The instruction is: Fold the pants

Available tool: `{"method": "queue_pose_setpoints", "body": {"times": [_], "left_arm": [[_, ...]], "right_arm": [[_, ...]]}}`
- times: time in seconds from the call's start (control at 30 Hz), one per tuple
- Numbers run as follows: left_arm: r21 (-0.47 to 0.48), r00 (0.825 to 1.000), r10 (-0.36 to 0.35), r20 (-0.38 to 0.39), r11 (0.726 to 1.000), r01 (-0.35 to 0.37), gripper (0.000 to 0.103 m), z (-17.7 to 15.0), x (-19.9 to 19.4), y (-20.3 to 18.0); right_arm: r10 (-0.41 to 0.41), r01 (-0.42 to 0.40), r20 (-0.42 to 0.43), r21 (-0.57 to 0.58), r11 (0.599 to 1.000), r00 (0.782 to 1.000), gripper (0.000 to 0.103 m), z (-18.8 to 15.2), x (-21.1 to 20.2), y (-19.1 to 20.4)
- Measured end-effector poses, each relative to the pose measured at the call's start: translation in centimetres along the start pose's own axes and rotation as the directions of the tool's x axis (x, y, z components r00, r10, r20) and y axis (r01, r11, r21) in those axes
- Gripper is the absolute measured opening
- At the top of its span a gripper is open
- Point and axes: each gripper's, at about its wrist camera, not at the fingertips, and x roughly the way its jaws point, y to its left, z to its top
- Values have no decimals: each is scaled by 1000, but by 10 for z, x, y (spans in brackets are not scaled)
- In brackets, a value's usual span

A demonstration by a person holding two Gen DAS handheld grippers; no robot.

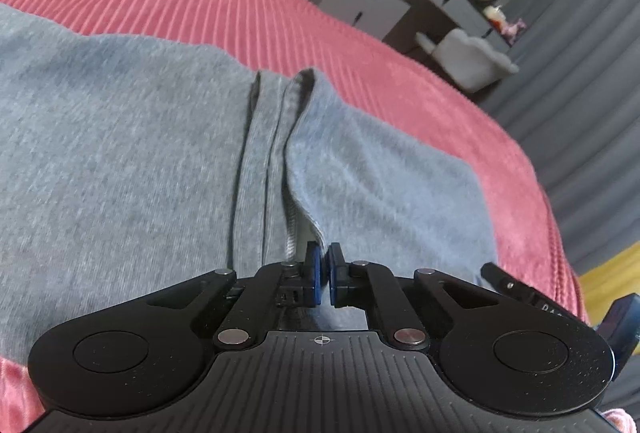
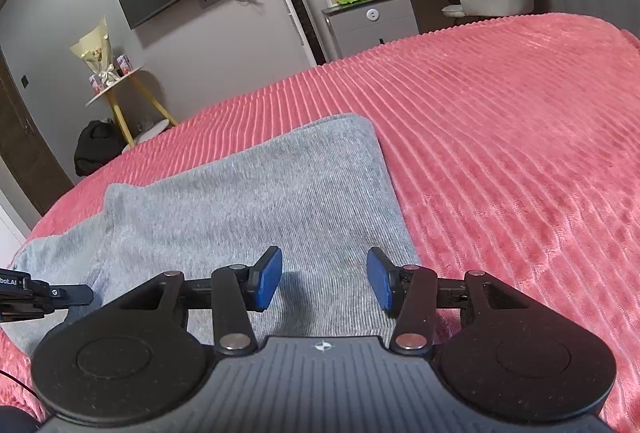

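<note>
Left wrist: left hand-held gripper pinches pants hem; right hand-held gripper gapes above them.

bare pink bedspread right of grey pants, left gripper crowding their left edge

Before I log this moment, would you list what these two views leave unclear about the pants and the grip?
- Left wrist view: whether the left hand-held gripper pinches the pants; its nearly closed pads hide any cloth.
- Both views: full pants outline, cut by frame edges and gripper bodies.
- Right wrist view: cloth under the open right hand-held gripper body.
</note>
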Motion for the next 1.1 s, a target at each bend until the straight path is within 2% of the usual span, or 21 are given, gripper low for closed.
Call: {"method": "queue_pose_setpoints", "body": {"times": [0.07,0.13,0.17,0.3,0.4,0.47,0.53,0.57,0.6,0.63,0.67,0.7,0.73,0.77,0.87,1.0,1.03,1.1], "left_arm": [[15,999,40,-17,999,-40,10,-2,4,1],[19,997,59,-40,998,-58,8,-4,13,-1],[25,997,65,-29,998,-64,5,-4,13,-3],[51,997,47,54,997,-50,5,-1,-9,-7],[50,995,50,88,997,-55,5,2,-26,-2],[34,989,124,81,991,-127,1,2,-26,6],[25,964,262,50,964,-263,1,-1,-18,18],[-14,961,274,26,962,-273,1,-2,-17,26],[-62,971,240,21,969,-238,1,-3,-20,32],[-105,980,196,42,976,-191,8,-3,-27,37],[-135,981,175,84,977,-162,22,-4,-37,40],[-148,977,177,118,976,-159,32,-3,-46,42],[-164,970,193,149,972,-168,51,-3,-55,44],[-184,961,213,173,966,-181,59,-3,-64,48],[-294,937,276,212,933,-208,63,0,-96,74],[-484,890,381,248,845,-227,63,-8,-138,123],[-531,884,391,254,821,-211,63,-12,-148,138],[-589,884,383,267,791,-165,63,-17,-161,161]], "right_arm": [[-2,2,-1,-3,1000,1000,47,0,0,0],[-5,5,-2,-13,1000,1000,47,0,0,2],[-7,7,-1,-18,1000,1000,47,0,0,2],[1,-1,15,-24,1000,1000,48,1,-4,3],[9,-8,16,-24,1000,1000,51,1,-5,3],[10,-10,12,-33,999,1000,51,1,-4,4],[8,-8,7,-49,999,1000,56,1,-2,6],[5,-5,0,-58,998,1000,57,0,-1,7],[0,0,-4,-67,998,1000,57,0,0,9],[-3,2,-4,-73,997,1000,57,0,0,9],[-3,3,0,-78,997,1000,57,0,0,10],[-1,1,2,-80,997,1000,57,0,-1,10],[1,-1,6,-81,997,1000,57,1,-2,11],[4,-3,10,-83,997,1000,57,1,-3,10],[2,-1,5,-87,996,1000,59,1,-2,11],[9,-9,3,-80,997,1000,62,1,-1,10],[12,-12,2,-74,997,1000,62,1,-1,9],[19,-19,1,-63,998,1000,63,2,-1,7]]}}
